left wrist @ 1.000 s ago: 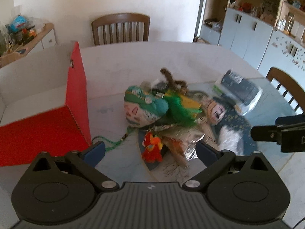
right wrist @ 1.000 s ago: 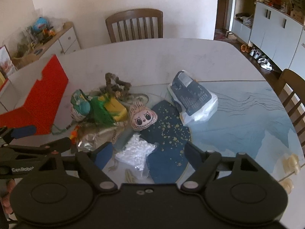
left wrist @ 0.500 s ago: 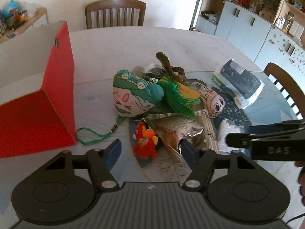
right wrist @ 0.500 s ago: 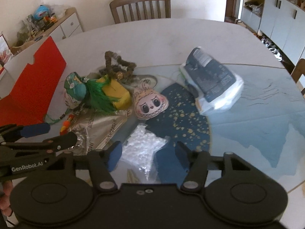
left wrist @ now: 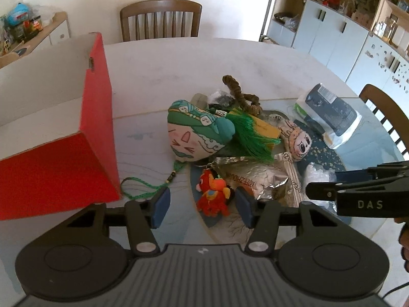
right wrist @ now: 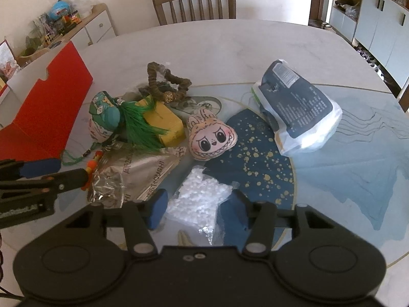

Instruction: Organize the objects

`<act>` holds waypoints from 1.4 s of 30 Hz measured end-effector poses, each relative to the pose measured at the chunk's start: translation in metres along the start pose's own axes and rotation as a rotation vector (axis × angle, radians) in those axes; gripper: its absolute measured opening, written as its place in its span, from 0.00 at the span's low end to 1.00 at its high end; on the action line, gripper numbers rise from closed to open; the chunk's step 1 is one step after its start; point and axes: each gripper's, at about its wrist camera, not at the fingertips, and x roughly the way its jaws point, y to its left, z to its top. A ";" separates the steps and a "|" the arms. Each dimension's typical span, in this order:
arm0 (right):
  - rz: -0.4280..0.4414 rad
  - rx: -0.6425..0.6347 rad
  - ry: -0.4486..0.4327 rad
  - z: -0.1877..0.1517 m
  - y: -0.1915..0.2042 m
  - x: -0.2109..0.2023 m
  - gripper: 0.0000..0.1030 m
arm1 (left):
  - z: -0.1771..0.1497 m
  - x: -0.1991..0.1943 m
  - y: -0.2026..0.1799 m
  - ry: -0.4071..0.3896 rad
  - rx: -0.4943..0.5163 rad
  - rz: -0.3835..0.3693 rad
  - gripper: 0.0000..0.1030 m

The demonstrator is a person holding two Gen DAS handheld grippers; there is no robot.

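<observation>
Both grippers lowered toward pile; red box [left wrist: 58, 133] interior hidden

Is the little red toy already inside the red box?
No, the little red toy lies on the table between the left gripper's open fingers, outside the red box.

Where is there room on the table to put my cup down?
The far side of the table, between the toy pile and the chair, is bare. So is the blue patch below the dark packet. A narrower strip runs between the red box and the green-capped plush. The middle, around the foil bag, is crowded.
</observation>
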 end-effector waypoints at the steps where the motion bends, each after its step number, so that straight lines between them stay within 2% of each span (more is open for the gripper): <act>1: -0.001 0.000 0.002 0.000 0.000 0.001 0.51 | 0.000 0.003 -0.001 0.004 0.003 0.000 0.52; 8: 0.001 -0.001 0.009 -0.002 0.000 0.006 0.49 | 0.000 0.016 -0.002 0.034 -0.005 -0.020 0.40; 13: 0.012 -0.003 0.013 -0.004 0.002 0.009 0.41 | 0.002 0.018 -0.005 0.030 0.002 -0.026 0.34; 14: 0.013 -0.004 0.013 -0.004 0.002 0.009 0.41 | 0.002 0.017 -0.005 0.025 0.001 -0.028 0.27; 17: 0.015 0.000 0.012 -0.003 0.002 0.008 0.35 | 0.003 0.016 -0.007 0.017 0.004 -0.044 0.16; 21: 0.016 0.000 0.006 -0.004 0.000 0.005 0.29 | 0.002 0.014 -0.012 0.009 0.022 -0.024 0.12; 23: 0.006 -0.006 0.001 -0.005 -0.001 0.003 0.28 | 0.002 0.012 -0.012 0.003 0.016 -0.029 0.03; 36: 0.030 -0.045 -0.039 -0.005 -0.006 -0.037 0.27 | 0.006 -0.022 -0.010 -0.045 -0.028 0.014 0.01; 42: 0.049 -0.073 -0.048 -0.003 -0.010 -0.052 0.27 | 0.005 -0.015 -0.007 -0.015 -0.082 -0.007 0.06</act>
